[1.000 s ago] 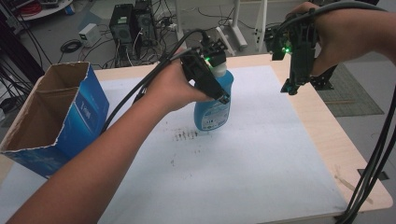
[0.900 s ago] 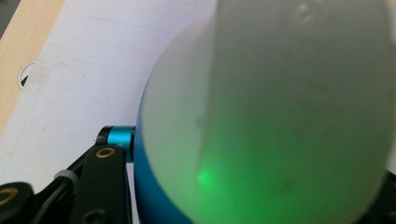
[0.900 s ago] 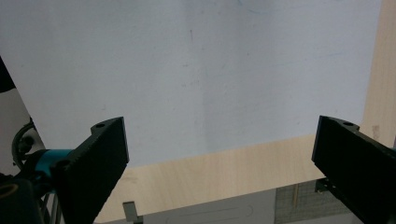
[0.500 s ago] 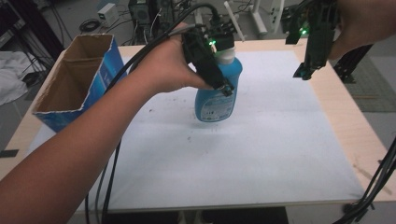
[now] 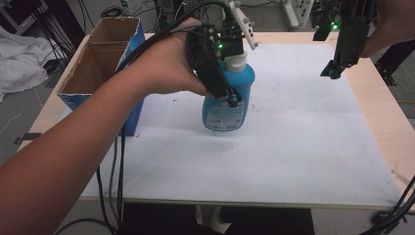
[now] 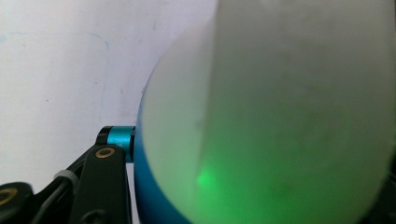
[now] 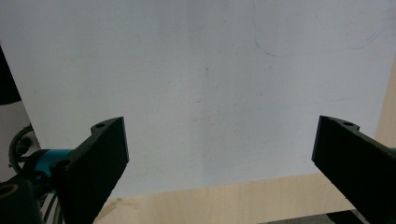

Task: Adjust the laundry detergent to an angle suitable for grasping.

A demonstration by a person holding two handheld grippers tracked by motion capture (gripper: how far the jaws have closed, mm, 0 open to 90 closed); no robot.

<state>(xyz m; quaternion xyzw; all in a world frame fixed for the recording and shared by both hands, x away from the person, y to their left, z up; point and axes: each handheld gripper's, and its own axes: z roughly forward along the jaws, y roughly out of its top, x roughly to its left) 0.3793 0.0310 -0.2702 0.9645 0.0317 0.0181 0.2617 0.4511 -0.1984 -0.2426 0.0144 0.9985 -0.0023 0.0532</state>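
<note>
With my left gripper (image 5: 230,90) clamped around the blue bottle (image 5: 226,105) just above the worktop (image 5: 293,147), I'd carry it upright toward the cardboard box (image 5: 98,73), right gripper (image 5: 332,72) apart.

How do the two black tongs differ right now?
The left tongs are clamped on the blue bottle; the right tongs gape wide with nothing between them. The left sits over the white mat; the right hangs near its far right corner. Both are hand-held.
</note>
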